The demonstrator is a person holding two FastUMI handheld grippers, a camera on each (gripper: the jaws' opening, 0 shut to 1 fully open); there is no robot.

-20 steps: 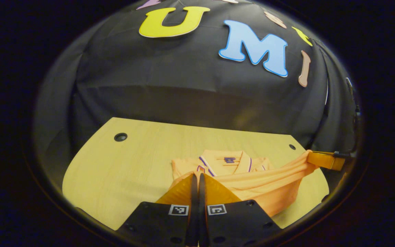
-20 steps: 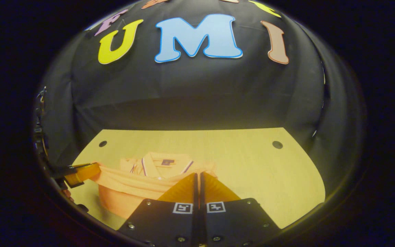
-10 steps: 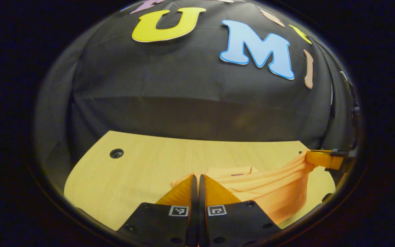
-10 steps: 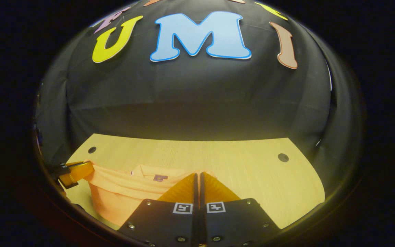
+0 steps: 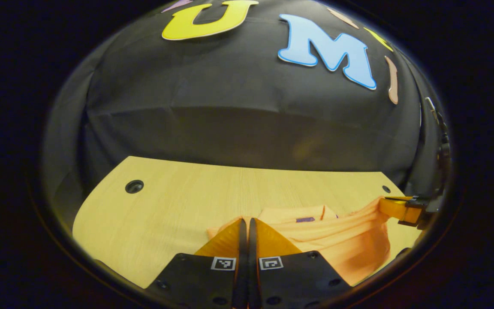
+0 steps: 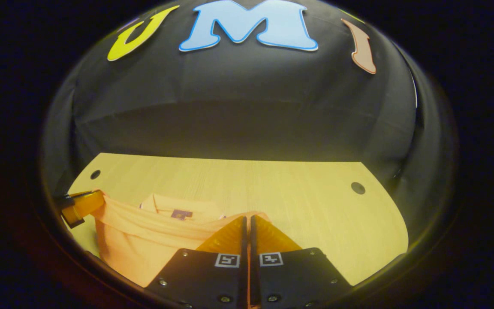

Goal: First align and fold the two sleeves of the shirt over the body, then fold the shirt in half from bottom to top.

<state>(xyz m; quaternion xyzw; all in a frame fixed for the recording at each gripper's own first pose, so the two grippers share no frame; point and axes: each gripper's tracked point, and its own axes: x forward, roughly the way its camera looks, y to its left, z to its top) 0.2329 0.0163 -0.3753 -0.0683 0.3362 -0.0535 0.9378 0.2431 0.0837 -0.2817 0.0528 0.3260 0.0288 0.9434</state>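
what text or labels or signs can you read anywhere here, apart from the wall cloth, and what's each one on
No readable words or numbers.
Shirt: a small purple tag inside the collar, too small and blurred to read.
Left gripper: two square black-and-white coded markers, patterns with no letters.
Right gripper: two like markers, also no letters.
Table: plain wood, nothing printed.

Bare table point(image 6: 307, 206) R & beyond shirt point(image 6: 144, 240); booth wall closes the far edge.
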